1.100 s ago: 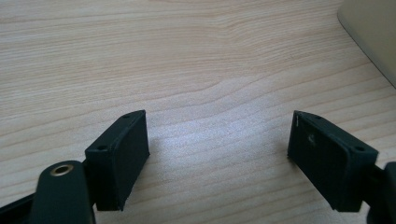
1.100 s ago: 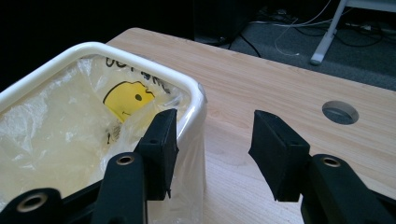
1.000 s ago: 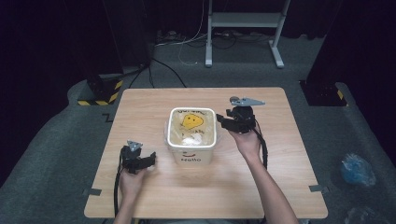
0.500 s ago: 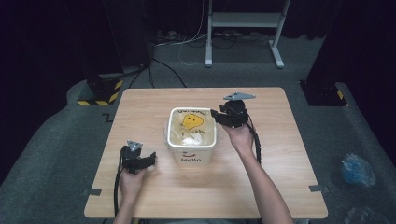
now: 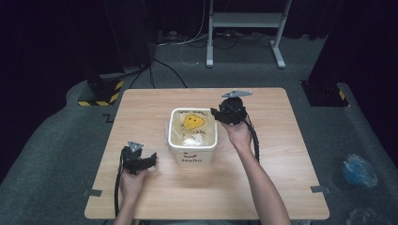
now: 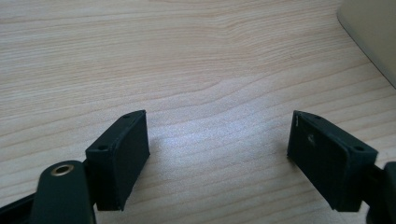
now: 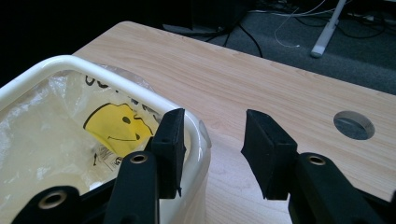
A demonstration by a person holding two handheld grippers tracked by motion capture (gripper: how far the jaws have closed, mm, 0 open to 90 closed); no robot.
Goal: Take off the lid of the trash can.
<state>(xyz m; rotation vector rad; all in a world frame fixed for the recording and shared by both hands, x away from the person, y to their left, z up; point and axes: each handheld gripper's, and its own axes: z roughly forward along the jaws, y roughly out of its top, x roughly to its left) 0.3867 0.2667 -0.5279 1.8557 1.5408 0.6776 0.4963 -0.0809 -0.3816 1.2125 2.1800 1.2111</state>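
Right gripper point(image 7: 212, 149) jaws parted astride bin point(image 5: 193, 136) rim; left gripper point(image 6: 217, 158) wide over bare table point(image 5: 291, 183).

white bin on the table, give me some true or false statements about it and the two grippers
1. The white bin is lined with a clear plastic bag bearing a yellow smiley face. True.
2. The right gripper is shut on the bag. False: its jaws are open at the bin's rim, gripping nothing.
3. The left gripper is open over bare table. True.
4. The bin lies tipped on its side. False: it stands upright, opening up.
5. The left gripper is inside the bin. False: it is beside the bin, apart from it.
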